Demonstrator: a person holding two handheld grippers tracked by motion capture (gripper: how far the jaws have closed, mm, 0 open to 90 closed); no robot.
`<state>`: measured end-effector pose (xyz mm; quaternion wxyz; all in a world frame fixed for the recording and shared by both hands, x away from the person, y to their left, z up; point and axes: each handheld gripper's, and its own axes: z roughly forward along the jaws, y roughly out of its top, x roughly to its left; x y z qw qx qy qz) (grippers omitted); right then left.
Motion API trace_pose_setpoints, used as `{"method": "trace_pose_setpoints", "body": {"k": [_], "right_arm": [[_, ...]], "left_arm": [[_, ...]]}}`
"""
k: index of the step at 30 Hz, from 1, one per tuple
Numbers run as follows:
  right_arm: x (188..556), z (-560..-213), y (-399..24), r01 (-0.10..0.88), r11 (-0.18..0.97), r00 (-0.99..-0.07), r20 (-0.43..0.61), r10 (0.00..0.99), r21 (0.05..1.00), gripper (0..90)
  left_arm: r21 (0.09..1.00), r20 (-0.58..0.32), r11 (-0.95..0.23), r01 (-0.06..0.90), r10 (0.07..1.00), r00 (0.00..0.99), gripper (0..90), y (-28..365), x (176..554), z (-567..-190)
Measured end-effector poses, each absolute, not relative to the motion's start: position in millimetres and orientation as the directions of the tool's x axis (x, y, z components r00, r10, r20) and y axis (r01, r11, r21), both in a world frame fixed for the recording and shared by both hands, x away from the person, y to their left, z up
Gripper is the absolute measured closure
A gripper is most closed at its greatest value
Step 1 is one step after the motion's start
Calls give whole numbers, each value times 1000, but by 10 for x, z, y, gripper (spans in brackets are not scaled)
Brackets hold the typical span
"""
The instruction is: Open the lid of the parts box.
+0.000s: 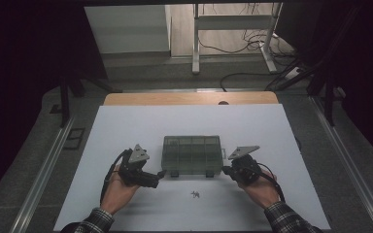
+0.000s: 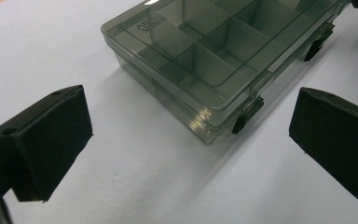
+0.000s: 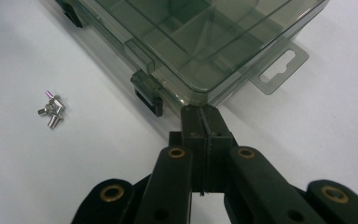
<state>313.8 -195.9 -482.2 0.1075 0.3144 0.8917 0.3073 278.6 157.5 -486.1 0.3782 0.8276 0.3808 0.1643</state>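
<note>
A smoky clear compartment box (image 1: pixel 192 154) lies closed in the middle of the white mat, with two black latches on its front edge. My left gripper (image 1: pixel 159 175) sits off the box's front left corner; in the left gripper view its jaws (image 2: pixel 186 140) stand wide open around nothing, with the box (image 2: pixel 223 51) and a latch (image 2: pixel 247 114) just ahead. My right gripper (image 1: pixel 226 170) is at the front right corner. In the right gripper view it (image 3: pixel 204 114) is shut on nothing, tips at the box (image 3: pixel 200 42) corner. A small cluster of metal screws (image 1: pixel 195 194) (image 3: pixel 52 109) lies in front of the box.
The white mat (image 1: pixel 126 131) covers a wooden table (image 1: pixel 189 98). A hang tab (image 3: pixel 279 70) sticks out from the box's side. A white frame (image 1: pixel 233 29) and cables lie on the floor beyond the table.
</note>
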Motion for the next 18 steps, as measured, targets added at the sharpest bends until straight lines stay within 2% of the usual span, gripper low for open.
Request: {"method": "trace_pose_setpoints", "body": {"k": [10, 18], "right_arm": [[3150, -4744, -1991, 493, 571, -773, 29, 634, 656, 889], [3147, -4699, -1982, 486, 554, -772, 35, 634, 676, 889]], "left_arm": [[737, -23, -426, 525, 760, 650, 0, 1572, 2790, -4846], [751, -74, -393, 530, 748, 660, 0, 1612, 2791, -4820]]}}
